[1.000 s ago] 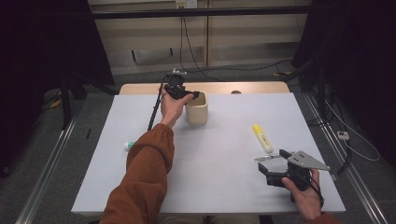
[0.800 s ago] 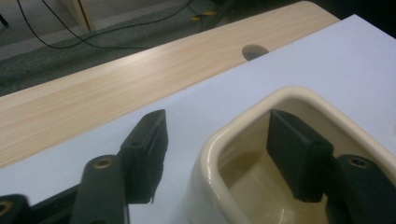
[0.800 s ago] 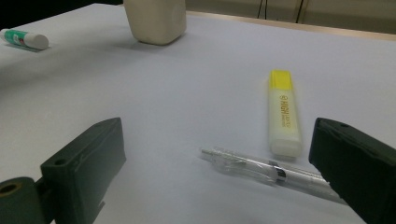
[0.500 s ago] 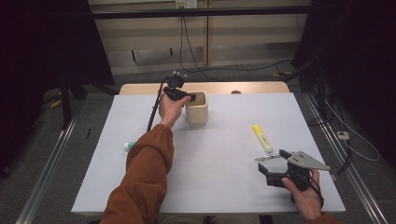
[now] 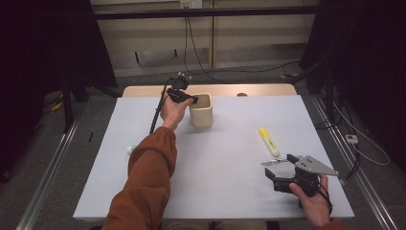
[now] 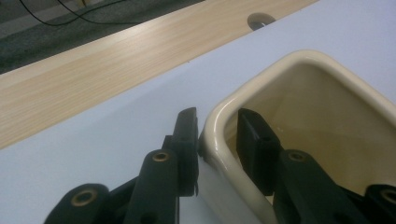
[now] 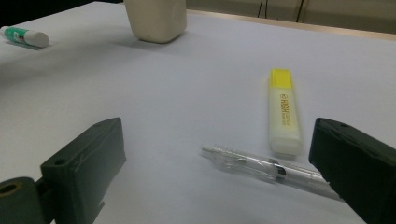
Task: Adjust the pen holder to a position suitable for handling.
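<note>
**Left tongs on the cup rim, right tongs hanging wide over a pen**

Ok so here's the setup. Near the far edge of the desk [image 5: 215, 158], a bit left of the middle, sits a cream cup [image 5: 201, 110] with rounded corners, upright and open on top. The left tongs [image 5: 184, 97] are right at its left rim. From the left gripper view it's pretty clear: one black jaw is outside the cup wall [image 6: 299, 88], pressed up against it, and the other jaw is down inside, so the rim sits between the two. The gap is narrow, basically just the thickness of the wall. The inside jaw looks a hair off the wall, so I can't say for sure it's a firm pinch. The left hand [image 5: 173, 111], in a rust-orange sleeve [image 5: 143, 182], reaches across the desk to get there.

Over by the near right corner, the right tongs [image 5: 280, 171] are spread wide and holding nothing. In the right gripper view a clear plastic pen [image 7: 271, 169] lies flat on the desk between the jaws, closer to the right one. Just beyond it is a yellow highlighter [image 7: 283, 112], lying flat near the right edge, its end almost touching the pen.

There's also a white-and-green tube [image 7: 24, 36] lying near the left edge, partly behind the sleeve from above.
</note>
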